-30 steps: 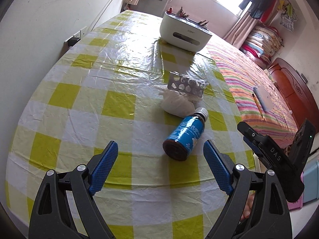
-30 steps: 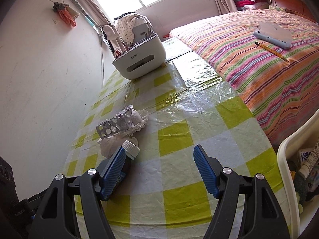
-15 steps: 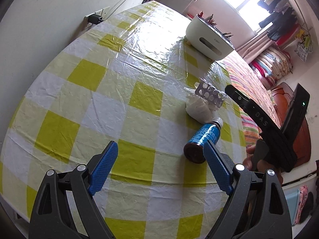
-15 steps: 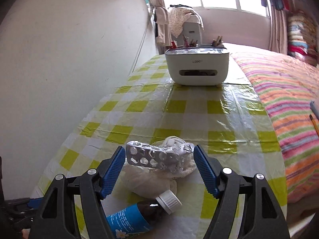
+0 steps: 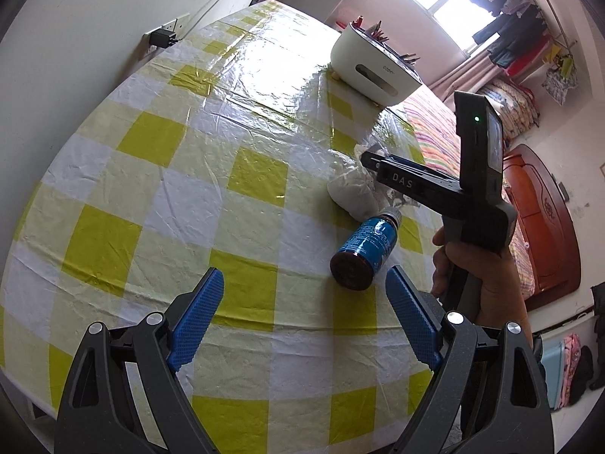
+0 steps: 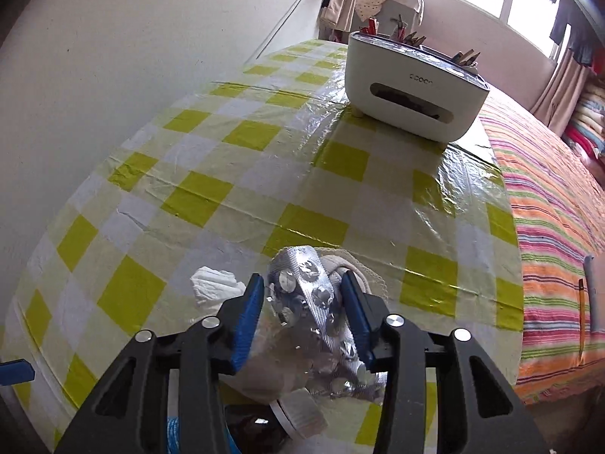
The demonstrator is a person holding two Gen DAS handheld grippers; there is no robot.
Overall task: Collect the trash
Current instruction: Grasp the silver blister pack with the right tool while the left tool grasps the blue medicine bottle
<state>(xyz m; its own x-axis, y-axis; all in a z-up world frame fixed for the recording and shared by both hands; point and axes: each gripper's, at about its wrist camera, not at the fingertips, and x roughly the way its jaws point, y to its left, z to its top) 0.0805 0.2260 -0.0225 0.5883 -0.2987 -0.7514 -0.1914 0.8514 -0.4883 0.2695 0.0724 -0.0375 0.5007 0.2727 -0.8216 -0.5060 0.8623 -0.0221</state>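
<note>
From the left wrist view, the left gripper [image 5: 304, 312] hangs over the checked desk [image 5: 159, 174], its jaws wide apart with nothing between them. Just ahead lies a blue-labelled bottle [image 5: 366, 251] on its side, next to a crumpled white tissue [image 5: 351, 193]. The right gripper [image 5: 382, 166], held in a hand [image 5: 487, 287], reaches over the tissue.

From the right wrist view, the right gripper [image 6: 302, 312] has its jaws closing around a silver blister pack [image 6: 314, 295], both pads at its edges. The pack sits atop the tissue [image 6: 215, 287]. A white organizer box [image 6: 412, 90] stands farther back on the desk [image 6: 211, 189].
</note>
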